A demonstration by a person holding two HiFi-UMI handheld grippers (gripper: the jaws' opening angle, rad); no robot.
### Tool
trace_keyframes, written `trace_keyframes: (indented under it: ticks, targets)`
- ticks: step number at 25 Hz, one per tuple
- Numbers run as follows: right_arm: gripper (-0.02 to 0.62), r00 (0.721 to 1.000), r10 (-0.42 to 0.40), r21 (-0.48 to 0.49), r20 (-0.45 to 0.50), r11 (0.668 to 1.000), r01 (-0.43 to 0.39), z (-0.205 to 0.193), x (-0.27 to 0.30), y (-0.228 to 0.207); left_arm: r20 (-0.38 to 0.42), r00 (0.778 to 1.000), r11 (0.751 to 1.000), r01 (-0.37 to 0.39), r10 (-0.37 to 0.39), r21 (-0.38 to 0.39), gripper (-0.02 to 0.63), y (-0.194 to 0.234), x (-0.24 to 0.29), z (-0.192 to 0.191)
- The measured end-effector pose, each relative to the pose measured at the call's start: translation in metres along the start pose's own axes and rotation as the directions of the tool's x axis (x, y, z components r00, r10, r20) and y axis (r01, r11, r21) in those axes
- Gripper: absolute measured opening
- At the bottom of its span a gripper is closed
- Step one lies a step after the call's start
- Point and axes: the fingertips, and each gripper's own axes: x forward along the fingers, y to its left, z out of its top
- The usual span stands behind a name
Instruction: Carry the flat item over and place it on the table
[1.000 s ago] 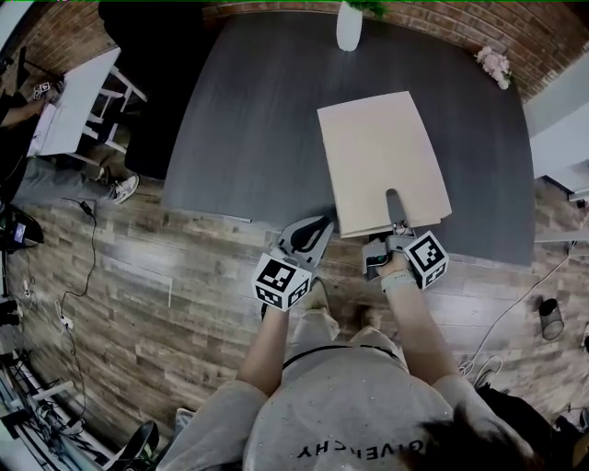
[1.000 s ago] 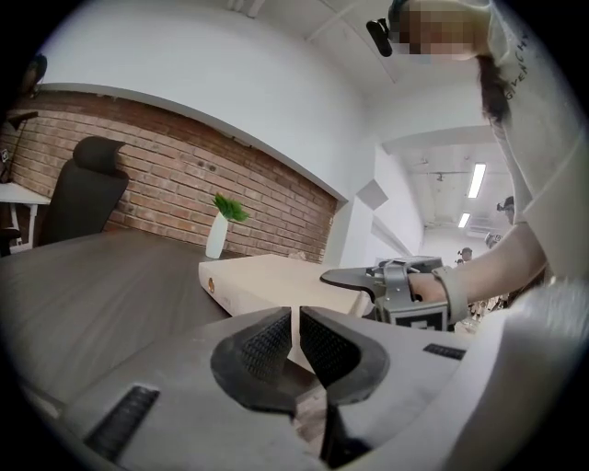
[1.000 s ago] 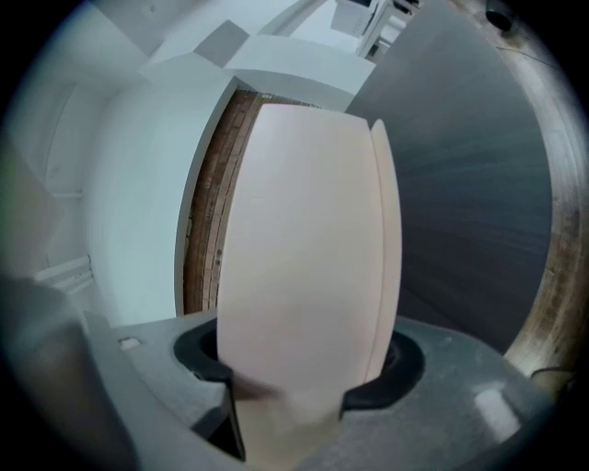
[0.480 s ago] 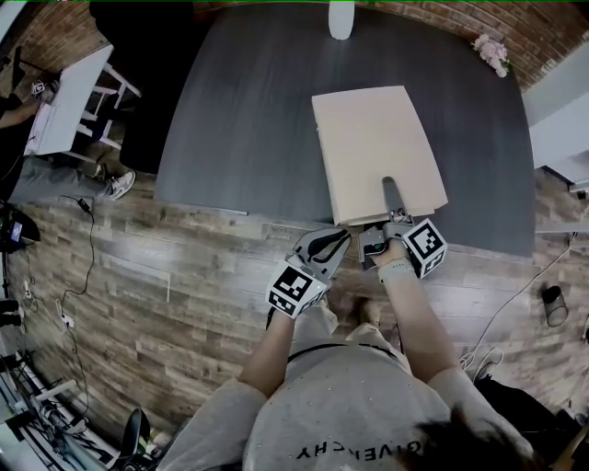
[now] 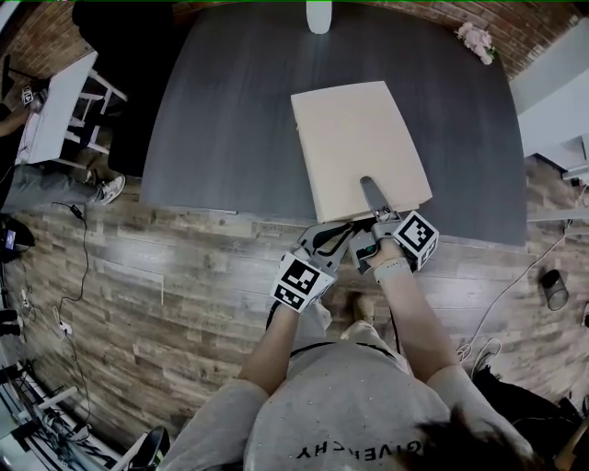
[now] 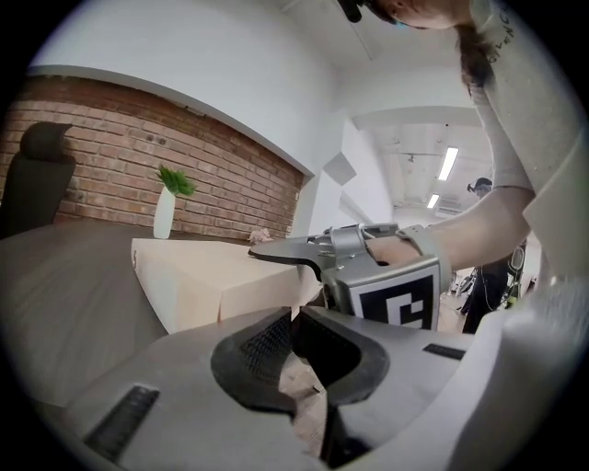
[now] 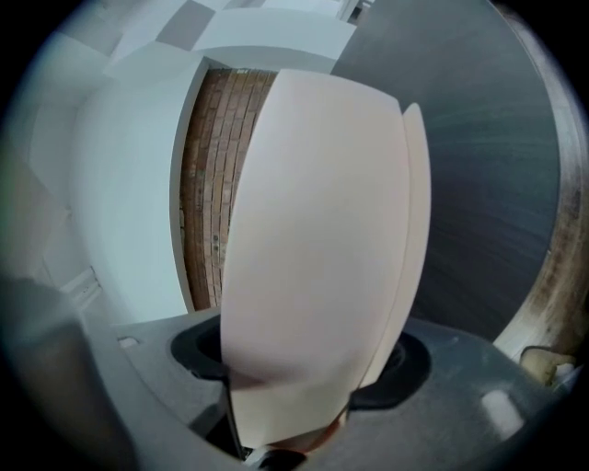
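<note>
The flat item (image 5: 354, 143) is a thin beige box lying on the dark grey table (image 5: 230, 110), its near edge at the table's front edge. My right gripper (image 5: 366, 184) reaches over that edge, one jaw above the box and one below. Its jaws have just been opening and now stand open, with the box (image 7: 313, 239) between them and a dark gap beside the pads. My left gripper (image 5: 342, 232) is shut on nothing and hangs over the floor, just left of the right one. The left gripper view shows the box (image 6: 202, 276) and the right gripper (image 6: 262, 256) close ahead.
A white vase (image 5: 319, 14) with a green plant stands at the table's far edge, with pink flowers (image 5: 476, 39) at the far right corner. A white desk (image 5: 55, 110) stands to the left on the wooden floor. A dark cup (image 5: 552, 290) and cables lie on the floor at the right.
My left gripper has moved right and forward, closer to the right gripper and the box's near edge. The right gripper has stayed at the box's edge.
</note>
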Motion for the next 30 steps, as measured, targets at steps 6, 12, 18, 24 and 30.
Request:
trace_keyframes:
  ticks: [6, 12, 18, 24, 30]
  targets:
    - [0.318, 0.994, 0.018, 0.007, -0.106, 1.000, -0.018, -0.016, 0.001, -0.001, -0.009, 1.000, 0.999, 0.007, -0.007, -0.035, 0.025, -0.005, 0.016, -0.001]
    - [0.318, 0.982, 0.028, -0.001, -0.186, 1.000, -0.029, -0.026, -0.003, -0.002, -0.016, 1.000, 0.999, 0.013, -0.014, -0.049, 0.025, -0.009, 0.026, -0.005]
    - [0.319, 0.970, 0.030, -0.007, -0.241, 0.999, -0.032, -0.033, -0.005, -0.003, -0.021, 1.000, 0.998, 0.015, -0.017, -0.061, 0.025, -0.010, 0.030, -0.007]
    - [0.319, 0.956, 0.031, -0.010, -0.292, 0.999, -0.035, -0.042, -0.009, 0.002, -0.035, 0.999, 0.998, 0.008, -0.010, -0.067, 0.025, -0.009, 0.033, -0.010]
    - [0.319, 0.940, 0.032, 0.010, -0.339, 0.999, -0.031, -0.041, -0.018, -0.001, -0.021, 0.999, 0.991, 0.039, -0.042, -0.127, 0.025, -0.015, 0.036, -0.007]
